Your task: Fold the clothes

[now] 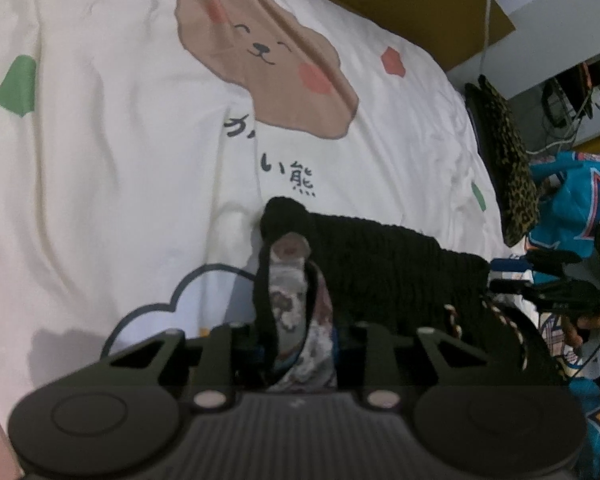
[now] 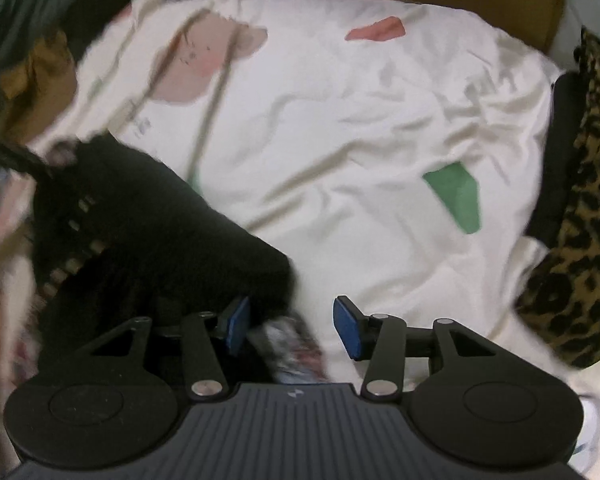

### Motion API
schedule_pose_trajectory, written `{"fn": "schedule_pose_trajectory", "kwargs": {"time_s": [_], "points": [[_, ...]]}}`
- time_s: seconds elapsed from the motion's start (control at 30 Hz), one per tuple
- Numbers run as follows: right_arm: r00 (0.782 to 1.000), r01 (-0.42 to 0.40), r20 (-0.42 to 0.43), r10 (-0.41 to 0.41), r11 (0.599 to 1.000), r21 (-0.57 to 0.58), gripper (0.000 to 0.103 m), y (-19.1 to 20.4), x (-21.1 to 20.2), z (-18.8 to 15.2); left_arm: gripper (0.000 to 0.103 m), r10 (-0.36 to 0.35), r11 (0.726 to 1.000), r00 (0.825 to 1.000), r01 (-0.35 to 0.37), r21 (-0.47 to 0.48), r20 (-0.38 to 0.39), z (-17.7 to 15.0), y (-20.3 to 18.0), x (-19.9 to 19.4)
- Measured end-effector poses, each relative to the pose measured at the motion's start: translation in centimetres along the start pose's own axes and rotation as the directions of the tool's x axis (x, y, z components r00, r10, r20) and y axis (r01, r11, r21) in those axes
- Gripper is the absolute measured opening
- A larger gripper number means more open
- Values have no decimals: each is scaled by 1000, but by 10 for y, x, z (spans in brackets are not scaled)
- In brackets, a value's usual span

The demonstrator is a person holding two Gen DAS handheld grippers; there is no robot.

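a: where the left claw is looked at, a fold of the black knit garment is seen pinched.
b: the right claw is held spread at its corner; it is laid on the bed quilt.

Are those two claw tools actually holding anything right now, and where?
The left gripper pinches the black knit garment at its edge. The right gripper is open, holding nothing.

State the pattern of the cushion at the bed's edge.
Leopard print, black spots on tan: the cushion shows best in the right wrist view.
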State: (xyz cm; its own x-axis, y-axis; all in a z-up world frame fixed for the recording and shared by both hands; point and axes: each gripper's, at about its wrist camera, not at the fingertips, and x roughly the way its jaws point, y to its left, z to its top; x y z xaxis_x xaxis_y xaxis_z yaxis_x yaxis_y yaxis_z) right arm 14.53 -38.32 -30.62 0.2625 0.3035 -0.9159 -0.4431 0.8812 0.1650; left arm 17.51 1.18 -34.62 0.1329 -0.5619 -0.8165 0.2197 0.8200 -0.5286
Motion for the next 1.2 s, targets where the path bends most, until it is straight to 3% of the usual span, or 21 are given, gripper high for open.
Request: {"fn": "schedule_pose_trajectory", "kwargs": {"time_s": [0.17,0.27,0.37,0.77,0.83,0.87,0.97,1.2], "points": [[999,-28,-16,28,999,29,53,-4,9,-9,28,-1,1000,1000,1,-5,0,1,-1,0],[998,-49,-35,48,998,-35,54,13,16,-11,28,-2,1000,1000,2,-10,-2,0,0,0],[1000,-11,-28,8,995,-96,55,25,22,-12,28,-1,1000,1000,1,-12,-3,0,0,-1],[997,-26,-80,24,1000,-14,55,10,21,-9,29,-5,1000,1000,5,-15,0,-2,0,-2],[995,-31,-92,31,1000,-3,47,11,22,-7,29,-6,1000,1000,6,-14,2,-3,0,-2],[995,-42,-94,42,999,5,33,10,22,-6,28,-7,1000,1000,7,-13,5,-3,0,-3],[995,-56,-88,56,998,3,10,14,18,-6,20,-10,1000,1000,9,14,24,-4,-4,-8],[999,7,42,-6,1000,-23,4,20,-15,9,15,-7,999,993,1,44,115,9,-14,-34]]}}
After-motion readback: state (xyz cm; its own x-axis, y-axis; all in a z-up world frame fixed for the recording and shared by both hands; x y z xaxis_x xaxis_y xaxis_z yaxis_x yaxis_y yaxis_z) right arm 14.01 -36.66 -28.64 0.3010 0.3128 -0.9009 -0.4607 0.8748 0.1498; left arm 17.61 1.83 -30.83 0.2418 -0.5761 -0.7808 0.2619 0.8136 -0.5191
